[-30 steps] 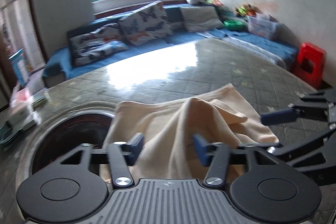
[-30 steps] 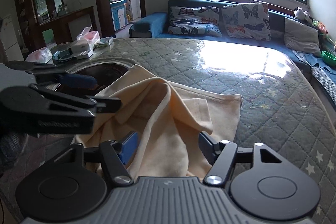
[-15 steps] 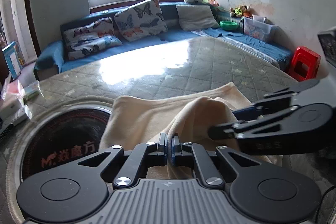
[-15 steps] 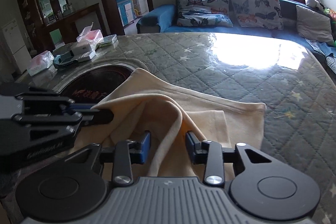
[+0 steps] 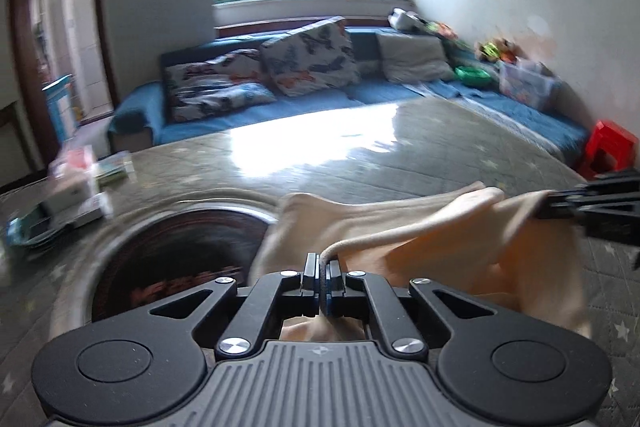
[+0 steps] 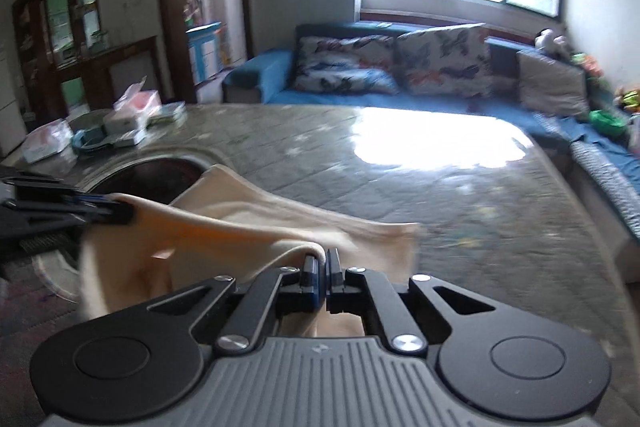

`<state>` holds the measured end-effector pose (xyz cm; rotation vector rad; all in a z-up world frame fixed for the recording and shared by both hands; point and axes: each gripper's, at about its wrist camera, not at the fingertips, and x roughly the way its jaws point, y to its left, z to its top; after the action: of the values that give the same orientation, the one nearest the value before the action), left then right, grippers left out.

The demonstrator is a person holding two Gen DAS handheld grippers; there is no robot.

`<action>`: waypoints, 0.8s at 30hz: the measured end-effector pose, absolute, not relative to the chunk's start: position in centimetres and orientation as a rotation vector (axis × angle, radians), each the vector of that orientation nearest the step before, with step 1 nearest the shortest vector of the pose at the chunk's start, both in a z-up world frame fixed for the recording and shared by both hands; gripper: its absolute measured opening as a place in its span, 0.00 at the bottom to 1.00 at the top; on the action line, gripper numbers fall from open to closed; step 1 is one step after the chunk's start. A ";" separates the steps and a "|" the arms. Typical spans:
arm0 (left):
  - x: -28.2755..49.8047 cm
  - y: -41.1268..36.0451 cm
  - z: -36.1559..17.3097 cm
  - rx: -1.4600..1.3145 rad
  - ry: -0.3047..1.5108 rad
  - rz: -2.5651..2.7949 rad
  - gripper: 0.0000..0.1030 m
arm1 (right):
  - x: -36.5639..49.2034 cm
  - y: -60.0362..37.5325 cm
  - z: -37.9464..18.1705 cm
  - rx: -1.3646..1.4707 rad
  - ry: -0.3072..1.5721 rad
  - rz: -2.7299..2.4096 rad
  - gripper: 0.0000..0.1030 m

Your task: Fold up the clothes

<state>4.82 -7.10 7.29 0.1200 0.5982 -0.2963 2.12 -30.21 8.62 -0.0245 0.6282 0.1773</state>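
Note:
A cream-coloured garment (image 5: 420,227) lies partly lifted on a grey quilted table (image 5: 360,155). My left gripper (image 5: 322,269) is shut on its near hem, which runs out from between the pads. In the right wrist view my right gripper (image 6: 320,267) is likewise shut on the hem of the garment (image 6: 240,227). The cloth stretches between the two grippers. The right gripper (image 5: 548,205) shows at the right edge of the left wrist view, and the left gripper (image 6: 120,213) at the left edge of the right wrist view, each pinching cloth.
A round dark recess (image 5: 180,251) is set in the table, left of the garment. Boxes and tissue packs (image 6: 120,123) lie at the far left of the table. A blue sofa (image 5: 280,95) with cushions runs behind; a red stool (image 5: 610,151) stands at right.
Both grippers went from open over the garment to shut on its hem. They have moved apart, and the hem now stretches raised between them.

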 end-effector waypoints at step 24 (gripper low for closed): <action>-6.7 3.8 5.9 0.047 0.688 -0.181 0.24 | -8.5 -40.6 5.5 0.042 0.744 -0.056 0.36</action>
<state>-6.66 3.75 5.93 0.0468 0.6880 -0.1806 -8.52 -40.63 5.49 0.0417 0.7436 -0.0562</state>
